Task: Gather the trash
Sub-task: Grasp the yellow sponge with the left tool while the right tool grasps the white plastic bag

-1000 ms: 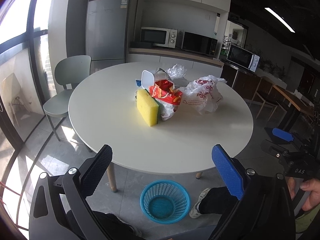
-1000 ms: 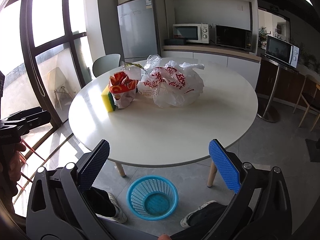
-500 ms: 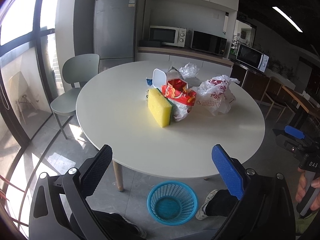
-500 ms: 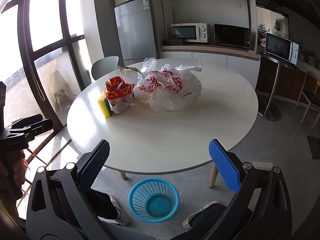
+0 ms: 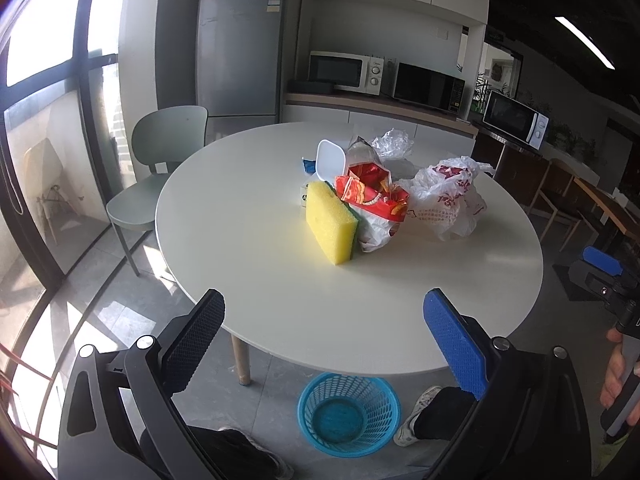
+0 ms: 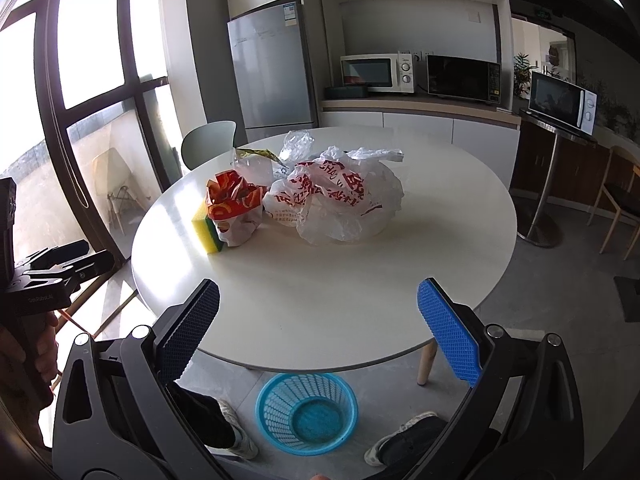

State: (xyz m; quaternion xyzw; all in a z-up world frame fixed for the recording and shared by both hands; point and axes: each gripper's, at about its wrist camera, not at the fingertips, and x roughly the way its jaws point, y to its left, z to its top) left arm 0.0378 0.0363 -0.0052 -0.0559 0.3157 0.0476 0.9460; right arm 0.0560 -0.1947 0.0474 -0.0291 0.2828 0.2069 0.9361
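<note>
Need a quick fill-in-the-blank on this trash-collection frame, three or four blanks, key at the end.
1. The blue basket stands on the ____, by the table's near edge.
2. The sponge standing on the table has a ____ broad face.
3. The jaws of the left gripper and the right gripper are both ____.
4. The red snack bag sits between the sponge and the white ____ bag.

Missing words: floor; yellow; open; plastic

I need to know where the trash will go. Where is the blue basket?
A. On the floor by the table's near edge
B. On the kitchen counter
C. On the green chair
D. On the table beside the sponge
A: the blue basket stands on the floor, below the near edge of the round table, between the person's feet.
</note>
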